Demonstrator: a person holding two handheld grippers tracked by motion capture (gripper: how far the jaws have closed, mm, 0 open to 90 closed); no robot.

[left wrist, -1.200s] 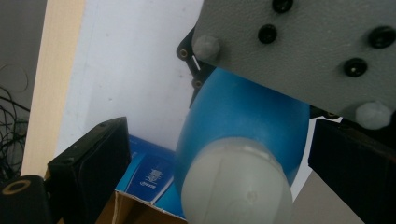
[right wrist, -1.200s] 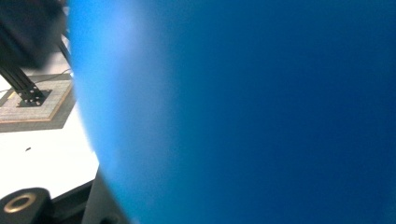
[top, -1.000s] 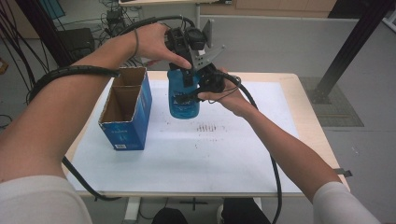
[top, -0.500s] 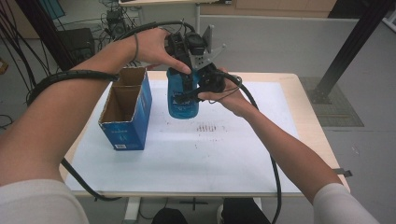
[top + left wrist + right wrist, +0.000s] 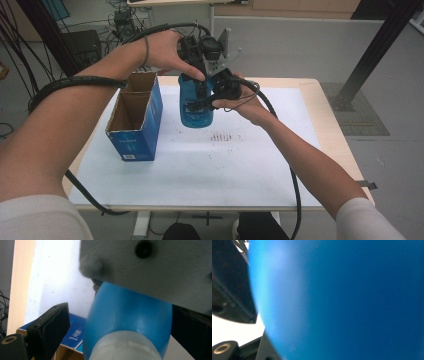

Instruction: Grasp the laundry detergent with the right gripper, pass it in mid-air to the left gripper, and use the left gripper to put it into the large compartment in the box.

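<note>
A blue bottle (image 5: 196, 107) hangs in the air above the white sheet (image 5: 210, 170) that covers the worktop (image 5: 327, 120), held between the two claws and clear of the surface. The right claw (image 5: 212, 100) comes in from the bottle's right side at about mid-height and is clamped on its body; in the right gripper view the blue wall of the bottle (image 5: 342, 300) lies right up against the camera, with one black jaw pressed along its left edge. The left claw (image 5: 197, 65) reaches down from above onto the bottle's top end. In the left gripper view the bottle (image 5: 130, 322) runs away from the camera with its pale neck nearest the lens; the jaw on the left stands off from the blue shoulder with white sheet showing in the gap, and the jaw on the right is a dark mass at the bottle's edge, so this claw sits around the neck with the near jaw not touching, and I cannot tell whether it presses anywhere. An open blue cardboard box (image 5: 134, 122) stands upright on the sheet just to the left of the bottle, apart from it, its flaps up and its two compartments visible from above.
</note>
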